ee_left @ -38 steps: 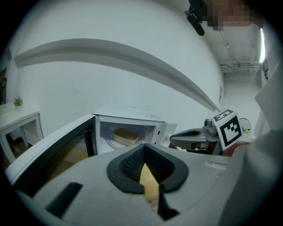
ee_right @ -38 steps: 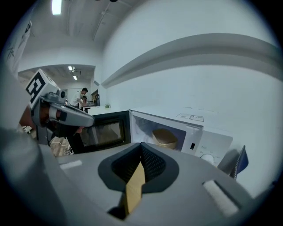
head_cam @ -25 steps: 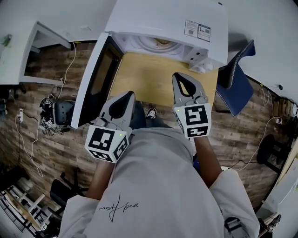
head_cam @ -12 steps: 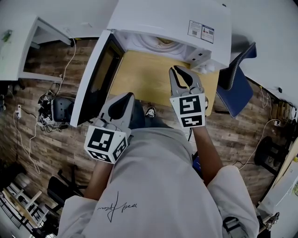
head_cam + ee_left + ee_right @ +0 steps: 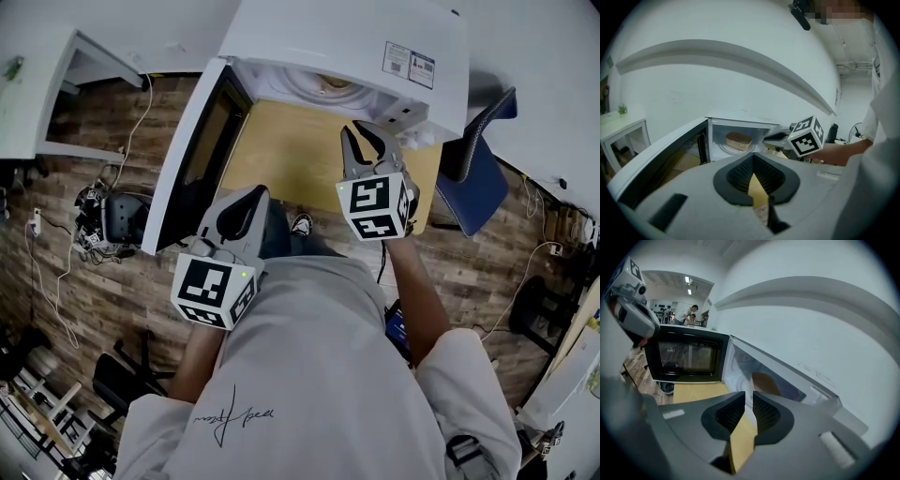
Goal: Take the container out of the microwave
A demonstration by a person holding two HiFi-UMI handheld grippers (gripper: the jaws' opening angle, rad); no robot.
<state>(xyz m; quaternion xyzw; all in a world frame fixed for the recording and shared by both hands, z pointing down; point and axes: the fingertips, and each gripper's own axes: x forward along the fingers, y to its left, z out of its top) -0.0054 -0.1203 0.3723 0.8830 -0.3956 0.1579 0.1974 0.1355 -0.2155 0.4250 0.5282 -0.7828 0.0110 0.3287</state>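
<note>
A: Where is the container (image 5: 738, 140)?

B: Inside the microwave (image 5: 347, 37), on the round plate, straight ahead of the right gripper (image 5: 364, 133). Nothing touches it.

A: How near is that gripper?

B: Its tips are close to the mouth of the oven and have not gone in. The container lies beyond them, deeper inside.

A: And its jaws?

B: They have just been opening. In its own view a narrow slit shows between the pads, with nothing in it; only the table (image 5: 291, 159) and the oven floor show through.

A: The left gripper (image 5: 255, 192)?

B: It is farther back than the right one and to its left, over the near edge of the table. Its jaw tips meet and it holds nothing. From there the container sits ahead and slightly left, framed by the open oven, with the right gripper off to the right.

A: Where is the door (image 5: 192, 159)?

B: Swung fully open, left of the left gripper and running alongside it.

A: Anything on the other side?

B: A blue chair (image 5: 478, 178), to the right of the right gripper, past the corner of the table.
</note>
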